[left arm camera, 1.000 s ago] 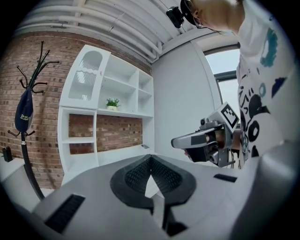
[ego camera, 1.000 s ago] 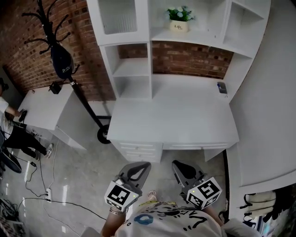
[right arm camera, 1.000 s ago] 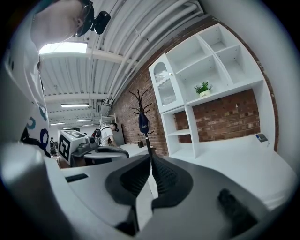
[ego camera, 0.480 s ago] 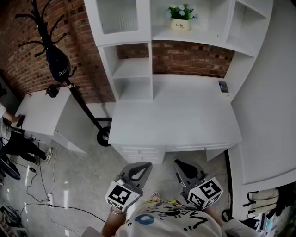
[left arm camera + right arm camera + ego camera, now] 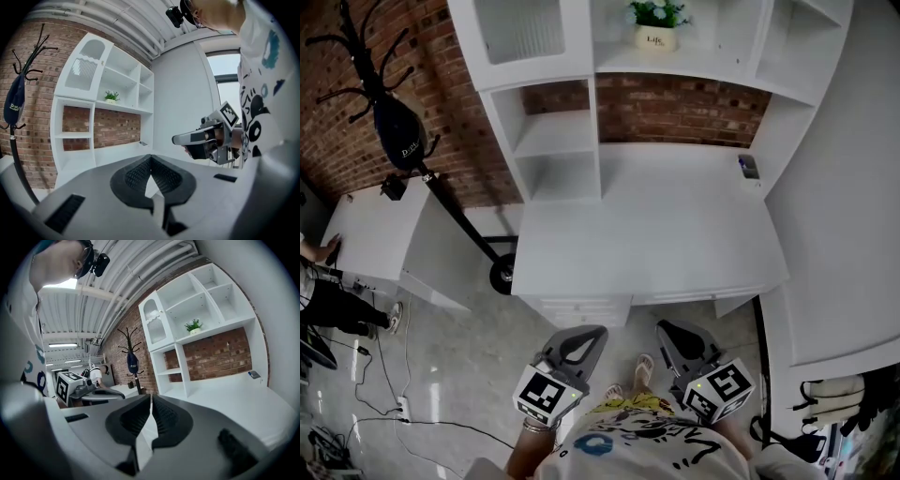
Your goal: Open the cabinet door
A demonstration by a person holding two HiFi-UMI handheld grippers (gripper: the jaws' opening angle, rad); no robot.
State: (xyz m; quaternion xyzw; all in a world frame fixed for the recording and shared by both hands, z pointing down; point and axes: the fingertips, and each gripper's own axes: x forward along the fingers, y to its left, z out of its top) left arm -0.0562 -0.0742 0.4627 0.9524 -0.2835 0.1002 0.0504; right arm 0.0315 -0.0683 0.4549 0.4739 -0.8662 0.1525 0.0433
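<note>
Holding both jaws pressed together on nothing, I have my left gripper [image 5: 584, 337] and right gripper [image 5: 675, 334] low against my body, short of the desk's [image 5: 656, 234] front edge. That puts me at the approach, step 1 of the job. The cabinet door [image 5: 523, 28], the ribbed-glass one, sits closed at the upper left of the shelf unit [image 5: 558, 133], well apart from both tools. Next, I judge, 1 gripper must rise over the desk, spread its jaws and find the door's free edge; the handle is too small to make out. Room is open above the desktop. The coat stand [image 5: 455, 211] crowds the left, the white wall [image 5: 844, 169] the right.
</note>
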